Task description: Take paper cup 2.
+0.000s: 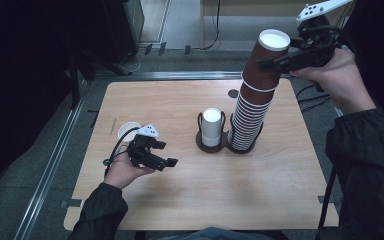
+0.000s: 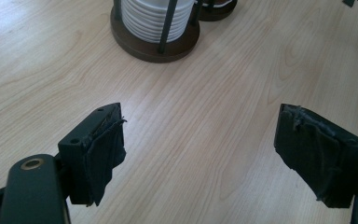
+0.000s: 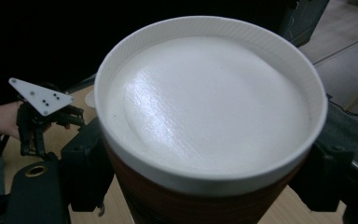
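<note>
Right gripper point(image 1: 272, 61) raised high at the far right, clamped on the top brown paper cup point(image 1: 267, 57) of the tall cup stack point(image 1: 252, 107); in the right gripper view, black jaws pressed against both sides of that cup point(image 3: 209, 116) just under its white rim, white inside facing the camera. Top cup tilted and lifted a little off the cups below, bottom edge nested in the stack. Stack leaning slightly, seated in the right ring of a dark double cup holder point(image 1: 227, 145) near the table's middle; left ring holding a short white pile of upturned cups point(image 1: 211, 126).

Left gripper point(image 1: 166, 161) held low over the near left part of the table, jaws apart with nothing between them; in the left gripper view, only bare wood between the frayed black pads point(image 2: 105, 149), holder base point(image 2: 156, 44) beyond. Single white cup point(image 1: 128, 132) lying just behind the left hand point(image 1: 125, 170).

Table point(image 1: 180, 200) of pale wood grain, rounded corners, a small dark round hole point(image 1: 233, 93) toward the far edge. Grey floor point(image 1: 25, 165) around it, a metal rail point(image 1: 55, 160) running along the left side and across behind. Dark cabinet point(image 1: 122, 27) and cables point(image 1: 215, 30) on the floor at the back; room dim overall.
</note>
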Demonstrator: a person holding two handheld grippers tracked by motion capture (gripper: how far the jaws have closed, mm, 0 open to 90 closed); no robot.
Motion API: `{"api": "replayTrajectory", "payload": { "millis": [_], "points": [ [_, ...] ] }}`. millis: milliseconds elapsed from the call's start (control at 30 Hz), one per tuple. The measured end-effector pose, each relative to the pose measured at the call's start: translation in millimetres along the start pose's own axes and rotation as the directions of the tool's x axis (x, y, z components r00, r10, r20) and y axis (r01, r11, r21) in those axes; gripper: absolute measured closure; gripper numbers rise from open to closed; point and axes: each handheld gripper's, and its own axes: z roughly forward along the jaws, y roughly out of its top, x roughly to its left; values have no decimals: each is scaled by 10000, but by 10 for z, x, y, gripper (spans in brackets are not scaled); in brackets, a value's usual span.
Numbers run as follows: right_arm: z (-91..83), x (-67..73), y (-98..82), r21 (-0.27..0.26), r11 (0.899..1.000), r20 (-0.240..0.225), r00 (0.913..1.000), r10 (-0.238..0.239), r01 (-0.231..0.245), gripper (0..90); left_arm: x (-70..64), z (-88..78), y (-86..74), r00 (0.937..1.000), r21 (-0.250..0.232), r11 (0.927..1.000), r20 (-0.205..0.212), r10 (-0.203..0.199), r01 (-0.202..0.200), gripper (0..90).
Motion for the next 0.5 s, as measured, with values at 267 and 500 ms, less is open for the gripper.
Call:
{"api": "replayTrajectory", "payload": {
  "millis": [267, 500],
  "points": [
    [-168, 92, 206, -229, 9992, 144, 9993, -339, 342, 200, 0, -13, 0, 10000, -101, 9999, 79, -40, 41, 162],
    [-370, 197, 351, -438, 9978, 271, 9984, -489, 500, 201, 6, -10, -1, 10000, -148, 9999, 50, -78, 78, 162]
  ]
}}
